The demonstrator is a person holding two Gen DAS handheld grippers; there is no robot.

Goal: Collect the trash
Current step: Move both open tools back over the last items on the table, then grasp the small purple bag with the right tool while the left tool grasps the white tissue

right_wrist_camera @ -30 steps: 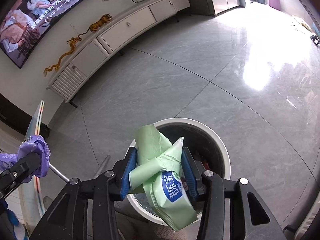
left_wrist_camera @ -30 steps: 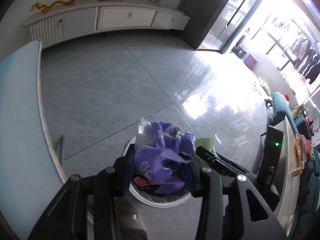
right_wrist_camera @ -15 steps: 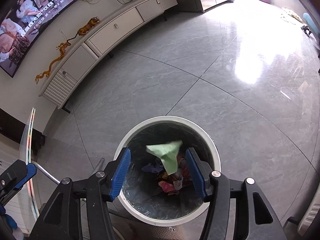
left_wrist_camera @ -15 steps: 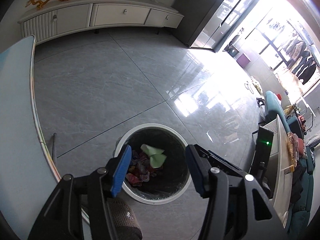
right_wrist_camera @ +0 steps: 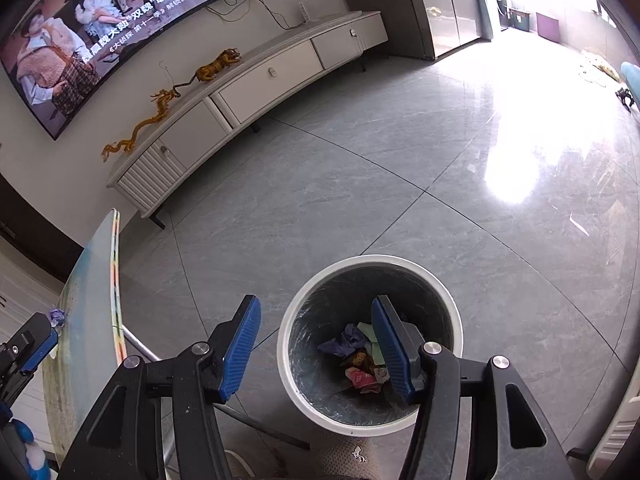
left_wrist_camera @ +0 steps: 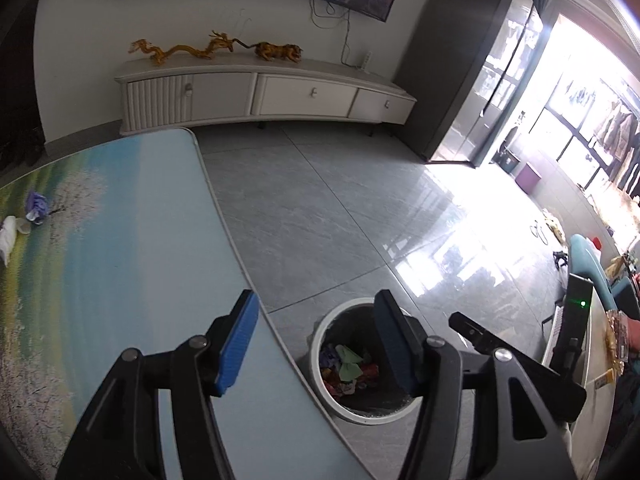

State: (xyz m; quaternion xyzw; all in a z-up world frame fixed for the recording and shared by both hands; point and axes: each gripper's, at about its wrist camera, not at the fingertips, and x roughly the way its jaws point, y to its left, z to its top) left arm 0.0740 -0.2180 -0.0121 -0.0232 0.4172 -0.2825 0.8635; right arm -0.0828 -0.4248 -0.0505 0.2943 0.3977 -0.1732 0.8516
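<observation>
- The trash [right_wrist_camera: 356,356], crumpled purple, green and red wrappers, lies at the bottom of the white round bin [right_wrist_camera: 400,261] on the grey floor [right_wrist_camera: 360,184].
- The right tongs [right_wrist_camera: 316,346] hang above the bin with the jaws apart and nothing between them; the bin sits at about 5 o'clock in that view.
- The left tongs [left_wrist_camera: 314,342] are opening, also empty, over the edge of the tabletop [left_wrist_camera: 140,240], with the bin at their 4 o'clock.
- More trash remains on the tabletop: a purple scrap [left_wrist_camera: 37,205] and a white wad [left_wrist_camera: 8,234] at 9 o'clock in the left view.
- A white cabinet [left_wrist_camera: 260,96] stands at 12 o'clock, beneath a television [right_wrist_camera: 120,20].
</observation>
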